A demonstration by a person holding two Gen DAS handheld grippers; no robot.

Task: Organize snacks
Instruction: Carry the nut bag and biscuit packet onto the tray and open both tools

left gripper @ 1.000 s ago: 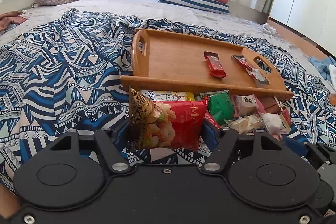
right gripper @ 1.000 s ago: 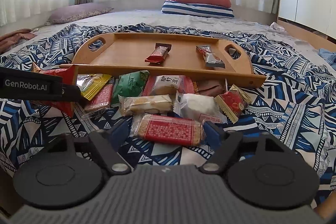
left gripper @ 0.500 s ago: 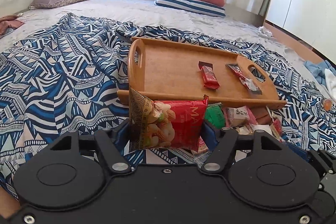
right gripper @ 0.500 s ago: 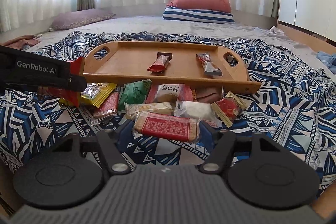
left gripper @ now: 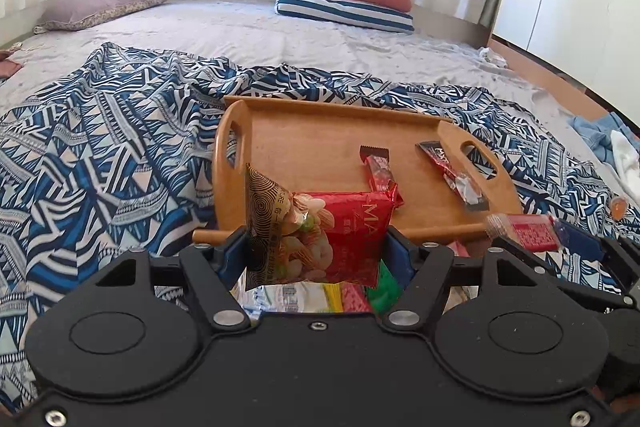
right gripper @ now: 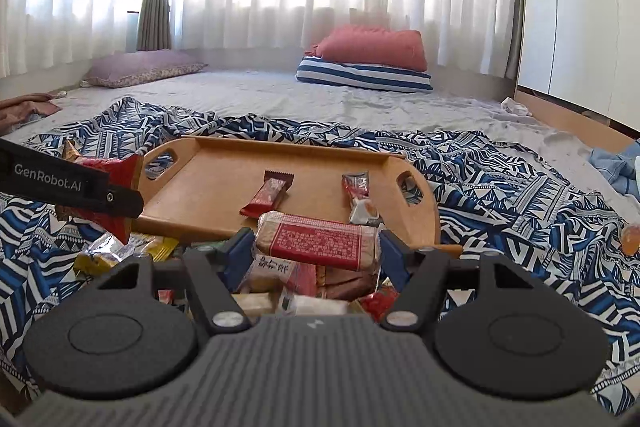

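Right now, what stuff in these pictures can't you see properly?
- Snack pile, right wrist view: mostly hidden behind the right gripper and the biscuit pack it holds.
- Snack pile, left wrist view: only slivers show under the nut bag in the left gripper.
- Nut bag, right wrist view: the left gripper's finger covers its middle.
- Orange thing on the blanket: too small to name.

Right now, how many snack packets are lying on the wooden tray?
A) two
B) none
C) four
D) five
A: the wooden tray holds only two wrappers, a red bar near its middle and a second bar by the right handle; the other loose snacks lie on the blanket in front of it.
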